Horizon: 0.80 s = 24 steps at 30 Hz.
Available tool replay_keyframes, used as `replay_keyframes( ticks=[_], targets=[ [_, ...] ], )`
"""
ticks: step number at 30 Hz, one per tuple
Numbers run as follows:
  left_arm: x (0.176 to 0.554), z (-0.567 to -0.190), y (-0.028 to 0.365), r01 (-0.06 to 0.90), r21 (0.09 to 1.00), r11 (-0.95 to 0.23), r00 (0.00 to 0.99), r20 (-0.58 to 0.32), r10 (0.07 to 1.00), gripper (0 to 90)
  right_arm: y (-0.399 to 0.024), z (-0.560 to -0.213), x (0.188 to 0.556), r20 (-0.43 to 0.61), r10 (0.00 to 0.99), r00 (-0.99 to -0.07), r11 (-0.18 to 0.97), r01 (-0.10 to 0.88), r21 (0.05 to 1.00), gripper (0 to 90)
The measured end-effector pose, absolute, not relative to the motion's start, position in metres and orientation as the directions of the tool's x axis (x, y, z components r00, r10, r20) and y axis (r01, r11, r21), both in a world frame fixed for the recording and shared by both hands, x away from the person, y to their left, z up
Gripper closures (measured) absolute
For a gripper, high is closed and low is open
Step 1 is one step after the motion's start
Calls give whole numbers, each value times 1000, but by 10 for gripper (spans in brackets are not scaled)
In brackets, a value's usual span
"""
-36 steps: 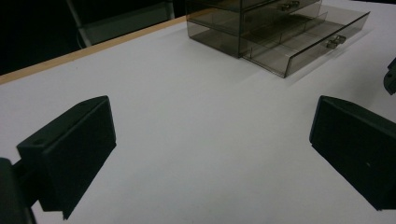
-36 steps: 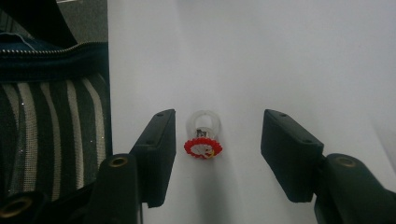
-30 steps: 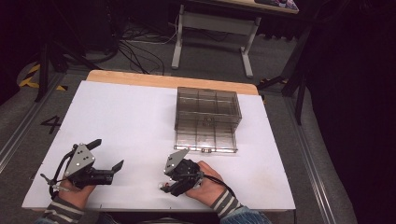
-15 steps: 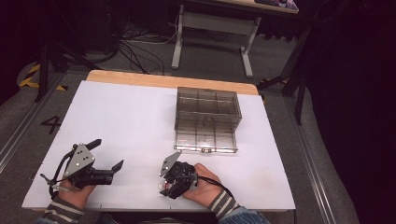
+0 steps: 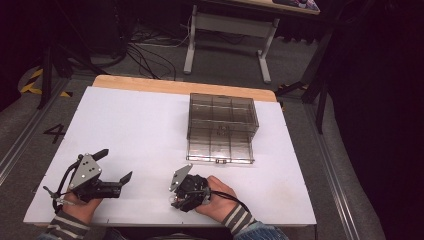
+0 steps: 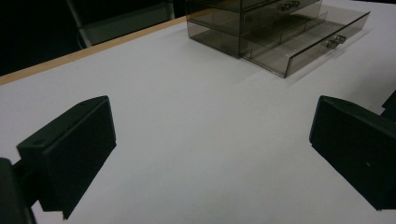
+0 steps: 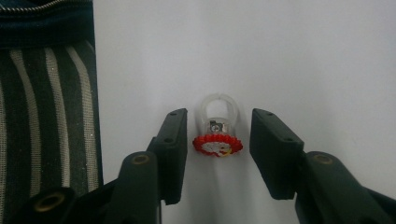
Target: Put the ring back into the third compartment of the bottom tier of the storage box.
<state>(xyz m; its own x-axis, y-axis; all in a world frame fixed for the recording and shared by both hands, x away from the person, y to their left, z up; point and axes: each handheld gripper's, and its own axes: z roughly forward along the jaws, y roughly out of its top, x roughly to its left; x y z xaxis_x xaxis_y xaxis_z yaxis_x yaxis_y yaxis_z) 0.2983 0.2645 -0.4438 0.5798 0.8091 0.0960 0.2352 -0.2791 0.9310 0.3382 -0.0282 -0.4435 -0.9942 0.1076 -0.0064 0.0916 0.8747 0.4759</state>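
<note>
High view: right gripper tipped down at the white tabletop; right gripper view: small clear plastic ring with red frilled top lying between just-narrowed, untouching jaws (light, slippery; pinch the red frill).

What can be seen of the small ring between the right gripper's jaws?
The toy ring has a clear plastic band and a clear dome holding a small dark part, edged by a red scalloped collar with a yellowish spot. It lies on the white table, band pointing away. The right gripper straddles it, jaws just closing, pads not yet touching.
</note>
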Motion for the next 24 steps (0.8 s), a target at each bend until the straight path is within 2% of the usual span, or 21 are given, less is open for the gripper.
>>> replay_keyframes(
  ticks=[4,24],
  targets=[
    [298,-444,265,234,931,-279,580,96,809,11,-28,-443,338,-13,104,-994,876,86,475,666],
    [298,-444,265,234,931,-279,579,97,810,11,-37,-425,336,-67,116,-991,835,60,547,676]
  ],
)
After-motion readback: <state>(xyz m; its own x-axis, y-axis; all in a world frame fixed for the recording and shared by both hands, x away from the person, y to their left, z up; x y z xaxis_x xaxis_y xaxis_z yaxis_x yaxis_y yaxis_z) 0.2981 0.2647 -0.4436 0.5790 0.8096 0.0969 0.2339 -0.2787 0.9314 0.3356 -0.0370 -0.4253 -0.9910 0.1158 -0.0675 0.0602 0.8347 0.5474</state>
